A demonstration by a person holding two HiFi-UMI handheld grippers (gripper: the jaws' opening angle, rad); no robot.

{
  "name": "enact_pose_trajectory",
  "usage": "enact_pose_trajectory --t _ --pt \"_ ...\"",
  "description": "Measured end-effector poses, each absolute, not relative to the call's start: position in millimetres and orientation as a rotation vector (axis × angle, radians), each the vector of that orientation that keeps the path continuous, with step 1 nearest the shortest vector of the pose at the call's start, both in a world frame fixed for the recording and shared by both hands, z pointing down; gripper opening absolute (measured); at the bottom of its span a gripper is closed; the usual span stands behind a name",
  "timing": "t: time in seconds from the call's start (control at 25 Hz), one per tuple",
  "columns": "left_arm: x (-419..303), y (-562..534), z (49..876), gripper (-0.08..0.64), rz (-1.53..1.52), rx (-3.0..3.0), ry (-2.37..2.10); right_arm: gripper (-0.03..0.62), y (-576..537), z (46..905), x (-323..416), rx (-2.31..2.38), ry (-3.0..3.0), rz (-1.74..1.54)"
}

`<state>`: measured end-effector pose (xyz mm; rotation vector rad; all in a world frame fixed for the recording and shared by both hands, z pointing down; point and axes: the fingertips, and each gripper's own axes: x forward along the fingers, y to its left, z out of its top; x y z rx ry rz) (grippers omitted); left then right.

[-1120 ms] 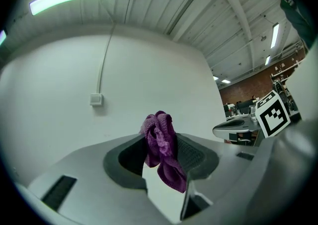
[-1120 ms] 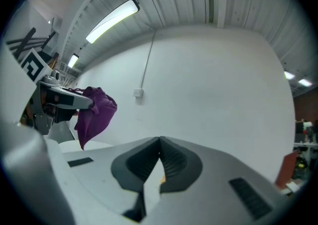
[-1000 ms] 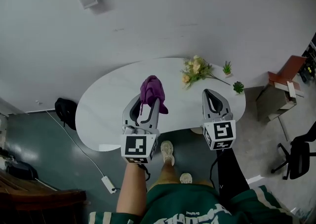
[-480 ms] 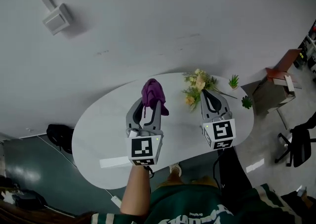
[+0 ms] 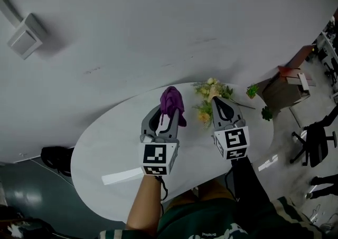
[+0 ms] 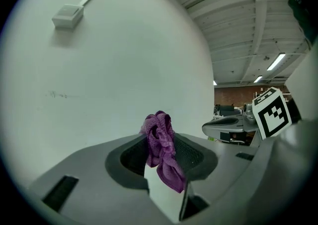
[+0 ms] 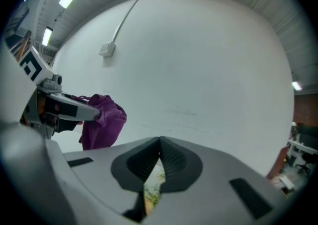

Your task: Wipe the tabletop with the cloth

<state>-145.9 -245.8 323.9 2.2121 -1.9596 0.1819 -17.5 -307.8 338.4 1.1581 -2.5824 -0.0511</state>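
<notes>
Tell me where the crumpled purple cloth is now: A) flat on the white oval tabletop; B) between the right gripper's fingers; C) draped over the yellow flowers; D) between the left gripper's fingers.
D: the crumpled purple cloth bunches between the fingers of the left gripper, which have just been closing further on it; the right gripper is shut and empty.

No legible text anywhere. Left cube (image 5: 157,159) on left gripper (image 5: 167,110), right cube (image 5: 232,143) on right gripper (image 5: 216,99): black-and-white square markers only (patterns, not letters). White print on green shirt (image 5: 208,231): too small to read.
</notes>
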Motion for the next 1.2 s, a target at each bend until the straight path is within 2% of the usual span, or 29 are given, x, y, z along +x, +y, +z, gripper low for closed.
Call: enact_pose_trajectory --t 0.24,0.72,1.2 --pt "-140 -287 369 0.143 0.206 2.154 -1.849 0.003 -331 365 -26 1.111 -2.545 -0.022" --pt "-141 -364 471 0.143 0.449 1.959 -1.738 0.005 -382 399 -33 1.026 -2.62 0.222" --pt "-126 -399 555 0.143 0.748 1.885 -1.701 0.003 -395 438 -35 0.841 -2.619 0.22"
